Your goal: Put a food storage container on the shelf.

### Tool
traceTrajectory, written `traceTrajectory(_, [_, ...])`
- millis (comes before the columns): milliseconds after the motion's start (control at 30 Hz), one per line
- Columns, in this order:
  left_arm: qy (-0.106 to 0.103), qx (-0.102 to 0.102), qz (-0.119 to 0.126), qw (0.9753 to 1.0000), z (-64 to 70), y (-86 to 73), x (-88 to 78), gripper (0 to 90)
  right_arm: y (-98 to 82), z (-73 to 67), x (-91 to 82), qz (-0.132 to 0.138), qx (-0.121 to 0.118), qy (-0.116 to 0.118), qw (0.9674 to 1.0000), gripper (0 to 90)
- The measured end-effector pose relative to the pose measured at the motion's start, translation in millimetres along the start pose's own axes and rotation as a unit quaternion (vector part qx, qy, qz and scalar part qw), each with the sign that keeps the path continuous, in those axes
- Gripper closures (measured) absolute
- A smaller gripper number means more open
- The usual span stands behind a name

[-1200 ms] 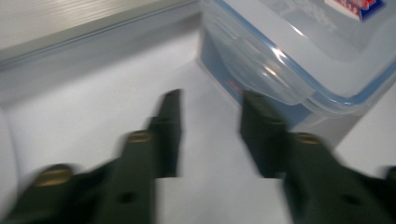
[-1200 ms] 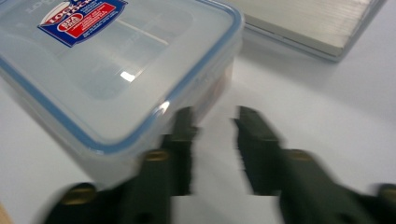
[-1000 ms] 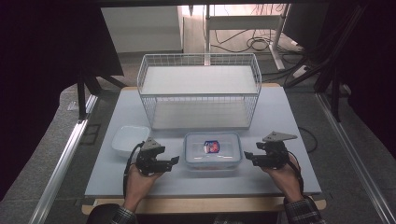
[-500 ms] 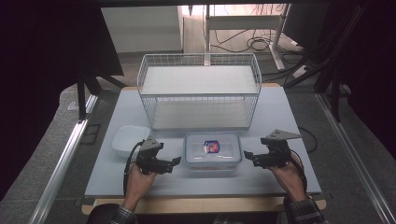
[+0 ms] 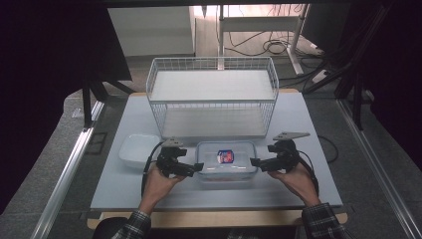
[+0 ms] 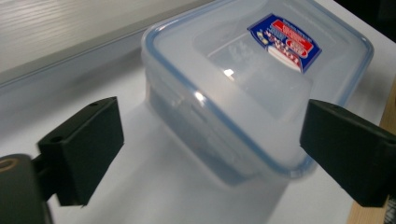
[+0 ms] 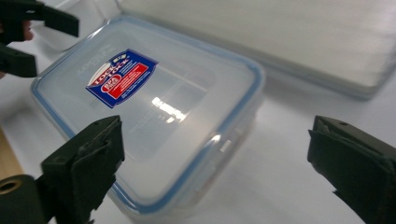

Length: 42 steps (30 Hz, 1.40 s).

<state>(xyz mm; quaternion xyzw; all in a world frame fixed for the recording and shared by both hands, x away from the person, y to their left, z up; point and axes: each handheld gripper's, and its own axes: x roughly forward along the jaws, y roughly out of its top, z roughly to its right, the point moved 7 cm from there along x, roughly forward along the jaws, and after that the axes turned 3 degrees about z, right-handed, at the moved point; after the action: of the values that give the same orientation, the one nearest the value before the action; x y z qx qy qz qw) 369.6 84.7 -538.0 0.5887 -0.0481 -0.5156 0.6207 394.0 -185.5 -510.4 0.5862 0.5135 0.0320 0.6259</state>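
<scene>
Two grippers flanking the box, jaws spread — nothing gripped yet.

Since a second ago your right gripper (image 5: 255, 162) has slid in a little toward the lidded plastic box (image 5: 226, 162); your left gripper (image 5: 198, 168) has barely moved and sits at the box's left end. Both sets of jaws stand wide apart; in the left gripper view the box corner (image 6: 243, 102) sits between them, untouched as far as I can tell. My read: you're lining up a two-sided hold on the box or its side latches — still approach, no contact. Contents: box lid is on, with a red-blue label (image 5: 225, 156); through the clear plastic it looks empty. White dish (image 5: 138, 150) left of the box — empty. Wire basket (image 5: 213, 97) behind the box — nothing in it.
</scene>
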Motion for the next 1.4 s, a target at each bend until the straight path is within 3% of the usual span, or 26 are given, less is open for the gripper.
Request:
traceTrajectory(100, [-0.01, -0.009, -0.009, 0.9999, -1.7, 3.6, 8.9, 9.5, 0.4, -1.8, 13.0, -0.025, 0.006, 0.017, 0.9995, 10.1])
traceTrajectory(167, [-0.025, -0.024, -0.02, 0.9992, -2.6, 3.5, 15.4, 7.9, -2.0, -1.8, 25.2, -0.049, 0.017, 0.034, 0.998, 10.8])
traceTrajectory(233, [-0.043, -0.035, -0.03, 0.998, -3.8, 1.9, 21.0, 7.1, -3.0, -1.5, 28.8, -0.053, 0.021, 0.04, 0.9976, 10.2])
traceTrajectory(367, [-0.098, -0.081, -0.042, 0.991, -2.3, -3.4, 29.4, 4.8, -5.2, -1.6, 35.3, -0.068, 0.06, 0.073, 0.9932, 9.4])
traceTrajectory(433, [-0.104, -0.092, -0.049, 0.9891, -1.1, -6.3, 31.2, 2.0, -7.2, -2.6, 37.4, -0.076, 0.075, 0.087, 0.9904, 9.3])
traceTrajectory(533, [-0.108, -0.095, -0.046, 0.9884, 0.0, -7.5, 21.3, 13.9, -7.5, -1.4, 32.0, -0.082, 0.09, 0.086, 0.9889, 16.7])
traceTrajectory(600, [-0.113, -0.104, -0.042, 0.9872, 1.8, -10.5, 14.8, 19.0, -7.3, 1.1, 25.4, -0.072, 0.109, 0.09, 0.9874, 26.9])
traceTrajectory(700, [-0.119, -0.135, -0.012, 0.9836, 2.5, -11.7, 1.6, 34.9, -6.5, 1.2, 13.4, -0.057, 0.128, 0.094, 0.9856, 40.5])
traceTrajectory(767, [-0.116, -0.134, -0.004, 0.9842, 5.7, -12.6, -4.1, 41.9, -7.3, -1.9, 4.8, -0.051, 0.14, 0.094, 0.9844, 46.6])
traceTrajectory(867, [-0.12, -0.132, 0.003, 0.9839, 9.8, -15.6, -10.2, 48.1, -10.3, -7.6, -4.5, -0.054, 0.136, 0.1, 0.9842, 49.7])
traceTrajectory(1067, [-0.116, -0.119, 0.008, 0.9861, 14.8, -18.5, -14.1, 49.2, -17.9, -12.2, -10.2, -0.031, 0.127, 0.106, 0.9857, 50.8])
traceTrajectory(1167, [-0.12, -0.12, 0.012, 0.9854, 14.8, -20.4, -15.1, 49.9, -20.1, -11.5, -9.7, -0.026, 0.128, 0.115, 0.9847, 50.3])
traceTrajectory(1367, [-0.117, -0.119, 0.017, 0.9858, 16.6, -21.2, -16.0, 50.3, -22.6, -12.5, -10.6, -0.018, 0.118, 0.118, 0.9859, 51.3])
traceTrajectory(1400, [-0.118, -0.125, 0.021, 0.9849, 16.7, -21.1, -16.1, 50.5, -23.2, -12.6, -11.5, -0.015, 0.12, 0.12, 0.9855, 51.9])
